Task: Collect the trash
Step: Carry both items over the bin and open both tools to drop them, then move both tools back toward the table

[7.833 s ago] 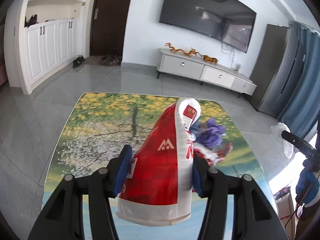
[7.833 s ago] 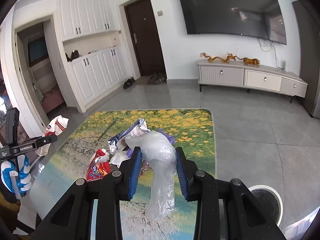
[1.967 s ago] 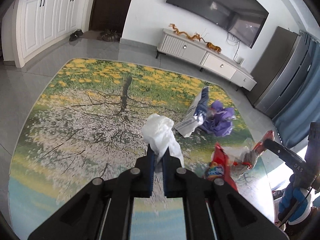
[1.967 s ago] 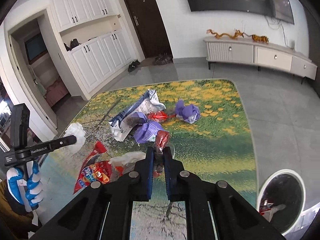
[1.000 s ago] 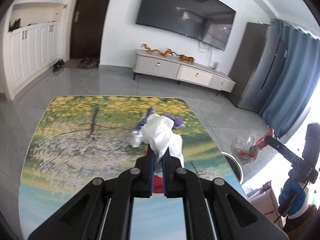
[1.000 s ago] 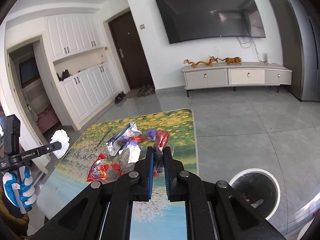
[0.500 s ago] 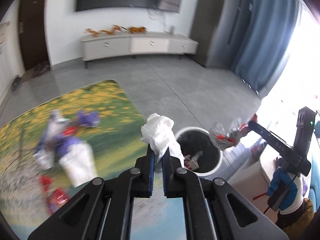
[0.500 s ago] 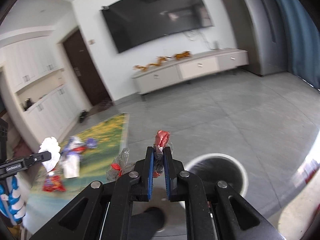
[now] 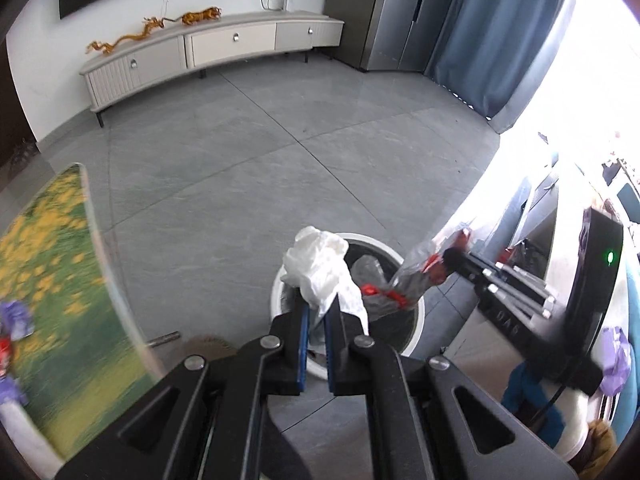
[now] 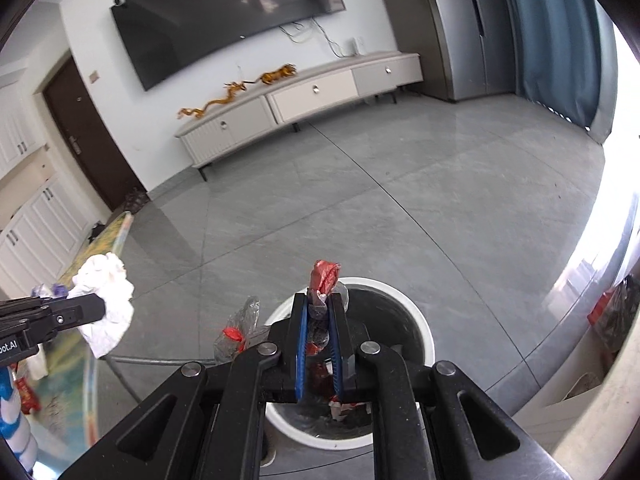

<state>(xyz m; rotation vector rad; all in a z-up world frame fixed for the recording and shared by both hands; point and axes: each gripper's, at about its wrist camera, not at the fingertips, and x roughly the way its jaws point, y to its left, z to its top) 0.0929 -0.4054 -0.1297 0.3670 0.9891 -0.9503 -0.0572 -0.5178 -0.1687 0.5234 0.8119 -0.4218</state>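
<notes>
1. Over the round white-rimmed trash bin (image 9: 416, 312), both grippers are seen angled downward, each with a piece of trash pinched in it
2. A crumpled white tissue (image 9: 320, 260) is clamped between the blue pads of the left gripper (image 9: 315, 316); its jaws are pressed nearly together on the paper, which bulges out above the fingertips and hangs in front of the bin's near rim
3. A clear plastic wrapper with red print (image 10: 324, 280) is gripped by the right gripper (image 10: 318, 312), the jaws drawn tight on it; a red end sticks up past the fingertips and the rest trails down between the pads, above the bin's dark opening (image 10: 384, 320)
4. From the left wrist view, the right gripper (image 9: 448, 258) is seen at the right with the wrapper (image 9: 404, 280) dangling over the bin's far side
5. From the right wrist view, the left gripper (image 10: 96, 306) is seen at the left edge with the tissue (image 10: 106, 300) held beside the table
6. Scraps of earlier trash are visible inside the bin, though they cannot be told apart
7. At the left, the edge of the flower-printed table (image 9: 60, 280) is shown, blurred, with purple and red wrappers (image 9: 14, 320) lying on it
8. Grey floor tiles (image 9: 224, 152) lie beyond the bin, and a low white TV cabinet (image 9: 208, 48) stands against the far wall
</notes>
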